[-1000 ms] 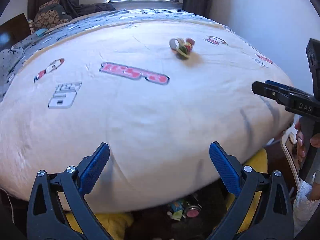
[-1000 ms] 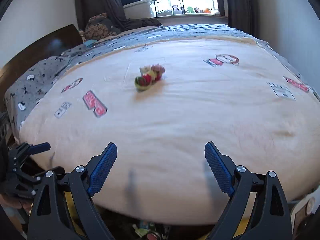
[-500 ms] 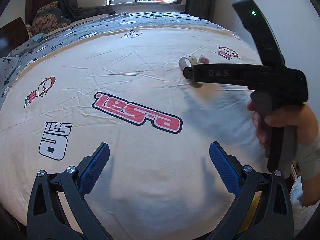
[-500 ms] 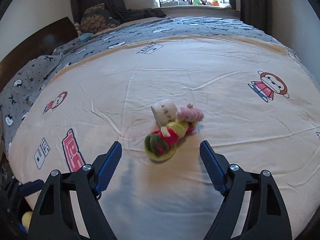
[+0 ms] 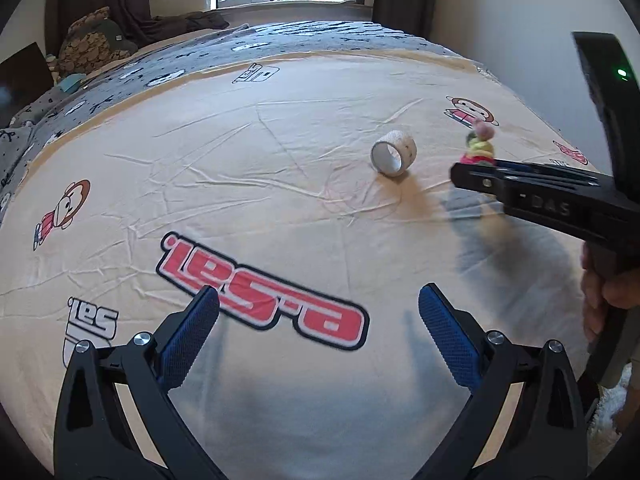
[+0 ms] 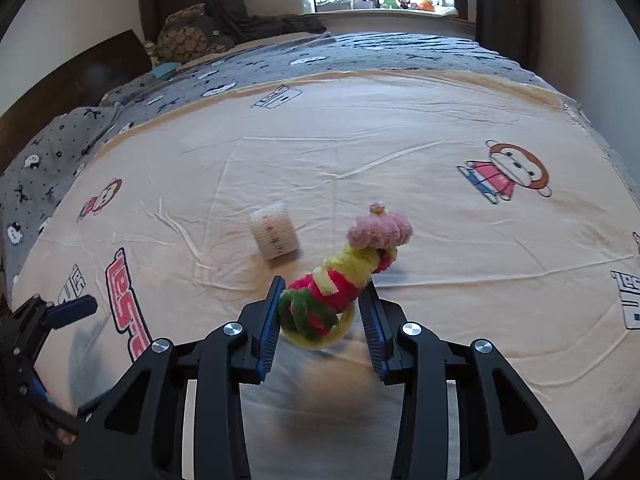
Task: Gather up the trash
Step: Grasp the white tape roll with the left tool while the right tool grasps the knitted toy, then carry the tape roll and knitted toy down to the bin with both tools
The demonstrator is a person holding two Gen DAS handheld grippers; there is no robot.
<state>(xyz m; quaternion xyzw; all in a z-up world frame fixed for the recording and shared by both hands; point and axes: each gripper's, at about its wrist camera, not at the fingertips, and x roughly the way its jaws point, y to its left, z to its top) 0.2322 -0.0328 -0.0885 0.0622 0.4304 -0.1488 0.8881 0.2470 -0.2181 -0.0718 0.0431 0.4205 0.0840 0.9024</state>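
A fuzzy bundle (image 6: 340,288) of pink, yellow, red and green twisted stems lies on the cream bed sheet (image 6: 460,280). My right gripper (image 6: 322,308) is closing on it, and both blue pads touch its green and red end. In the left wrist view the bundle (image 5: 480,144) sticks up above the right gripper (image 5: 460,174). A white tape roll (image 6: 274,236) lies just left of the bundle, apart from it, and shows as an open ring (image 5: 394,154). My left gripper (image 5: 320,320) hangs open over the red logo print with nothing between its pads.
The sheet (image 5: 280,152) carries cartoon monkey prints and logos. A grey patterned blanket (image 6: 360,56) covers the far half of the bed. A dark headboard (image 6: 80,76) and cushions stand at the left, a window sill with toys at the back. A person's hand (image 5: 608,292) holds the right gripper's handle.
Both grippers have moved forward over the bed toward the trash. The right jaws have narrowed from wide open onto the fuzzy bundle. The left jaws stay open.
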